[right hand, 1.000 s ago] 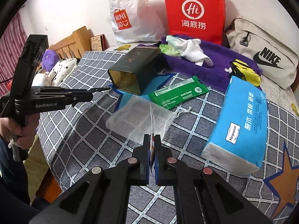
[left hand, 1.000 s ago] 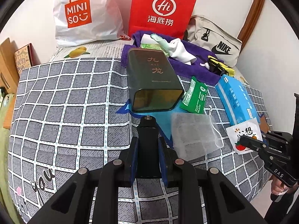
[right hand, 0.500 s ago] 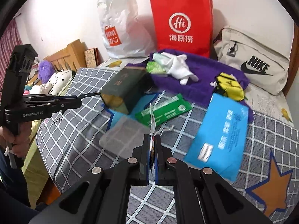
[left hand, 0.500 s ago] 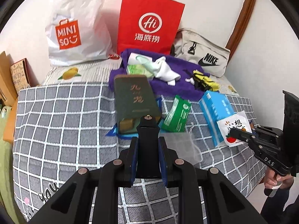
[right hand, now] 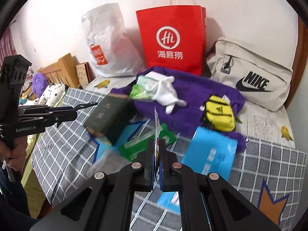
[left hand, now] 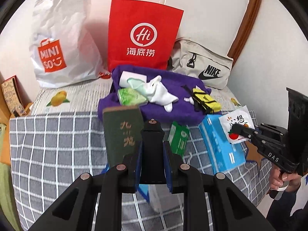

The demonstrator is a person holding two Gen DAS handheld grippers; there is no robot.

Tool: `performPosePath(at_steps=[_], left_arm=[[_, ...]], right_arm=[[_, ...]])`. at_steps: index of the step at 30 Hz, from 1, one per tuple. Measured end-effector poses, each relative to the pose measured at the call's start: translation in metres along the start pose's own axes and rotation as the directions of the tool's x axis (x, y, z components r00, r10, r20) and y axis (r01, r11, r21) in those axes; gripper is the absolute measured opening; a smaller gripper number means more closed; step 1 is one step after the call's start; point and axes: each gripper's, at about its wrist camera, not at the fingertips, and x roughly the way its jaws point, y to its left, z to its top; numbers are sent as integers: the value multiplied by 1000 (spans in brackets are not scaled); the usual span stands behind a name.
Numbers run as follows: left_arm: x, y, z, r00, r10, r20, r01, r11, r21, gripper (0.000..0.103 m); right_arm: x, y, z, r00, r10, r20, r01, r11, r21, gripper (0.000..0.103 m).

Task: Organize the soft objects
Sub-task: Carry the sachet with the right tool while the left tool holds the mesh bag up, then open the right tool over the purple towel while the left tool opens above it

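My right gripper (right hand: 157, 150) is shut on a white snack packet (left hand: 237, 127) with a tomato print and holds it in the air above the bed; in the right wrist view the packet (right hand: 156, 129) shows edge-on between the fingers. My left gripper (left hand: 152, 154) is shut on a black flat piece (left hand: 152, 140) that stands between its pads. It also shows side-on in the right wrist view (right hand: 84, 106). On the checked bed lie a dark green tin (left hand: 123, 134), a green tissue pack (left hand: 180, 138), a blue tissue pack (left hand: 219, 144) and a purple towel (left hand: 173, 109) with white socks (left hand: 161, 94).
A red paper bag (left hand: 142, 38), a white Miniso bag (left hand: 57, 44) and a beige Nike bag (left hand: 202, 67) stand along the wall. A yellow pouch (left hand: 206, 100) lies on the towel. A clear mesh pouch (left hand: 156, 196) lies below my left gripper. Plush toys (right hand: 50, 94) lie at the left.
Both grippers have risen and drawn back from the bed. The right gripper has carried the snack packet up and towards the purple towel. The left stays shut.
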Motion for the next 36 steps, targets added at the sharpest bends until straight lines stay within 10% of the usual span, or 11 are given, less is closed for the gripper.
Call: performPosePath(at_steps=[20, 36], left_arm=[[79, 5, 91, 1000, -1, -28, 2, 1000, 29, 20], [155, -24, 135, 992, -82, -93, 89, 993, 81, 20]], right_arm=[[75, -67, 83, 999, -33, -13, 34, 998, 58, 4], [155, -95, 85, 983, 17, -182, 3, 994, 111, 4]])
